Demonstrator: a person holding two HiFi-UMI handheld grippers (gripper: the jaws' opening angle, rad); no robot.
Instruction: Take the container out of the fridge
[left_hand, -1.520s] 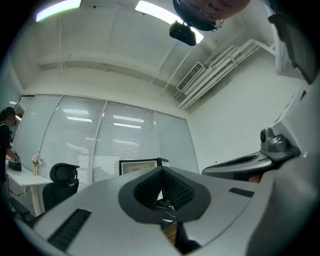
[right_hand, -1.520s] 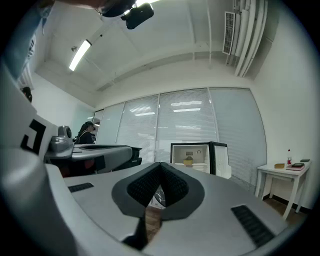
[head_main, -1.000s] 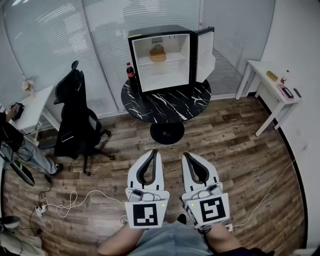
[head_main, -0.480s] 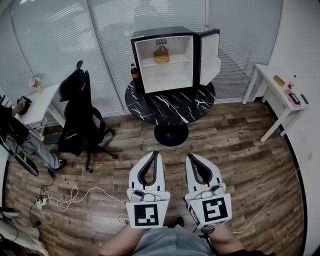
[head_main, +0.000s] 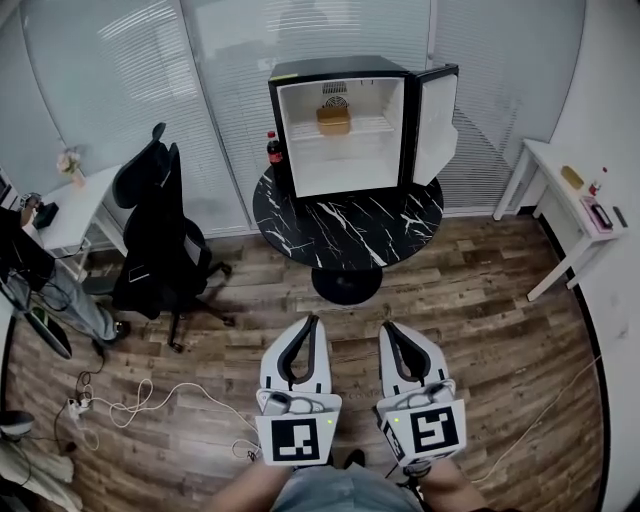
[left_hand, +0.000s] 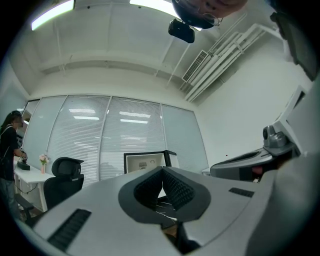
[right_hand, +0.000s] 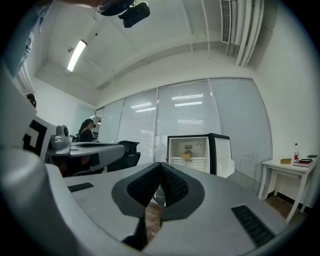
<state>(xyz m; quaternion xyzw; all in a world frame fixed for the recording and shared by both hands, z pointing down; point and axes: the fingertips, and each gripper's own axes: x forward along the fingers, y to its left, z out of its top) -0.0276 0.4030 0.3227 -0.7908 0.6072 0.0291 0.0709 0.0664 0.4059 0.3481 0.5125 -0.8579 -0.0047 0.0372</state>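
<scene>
Nearing fridge, container inside, left gripper and right gripper jaws closed, empty

Wood floor, window blinds, office chair

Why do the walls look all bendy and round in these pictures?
Head view: the wide lens bows the blinds outward. Left gripper view: round picture, black corners, ceiling light glaring. Right gripper view: same roundness, fridge small but sharp.

Small tan container upright on upper shelf of black mini fridge, white inside, door swung open to the right, standing on round black marbled tabletop.
</scene>
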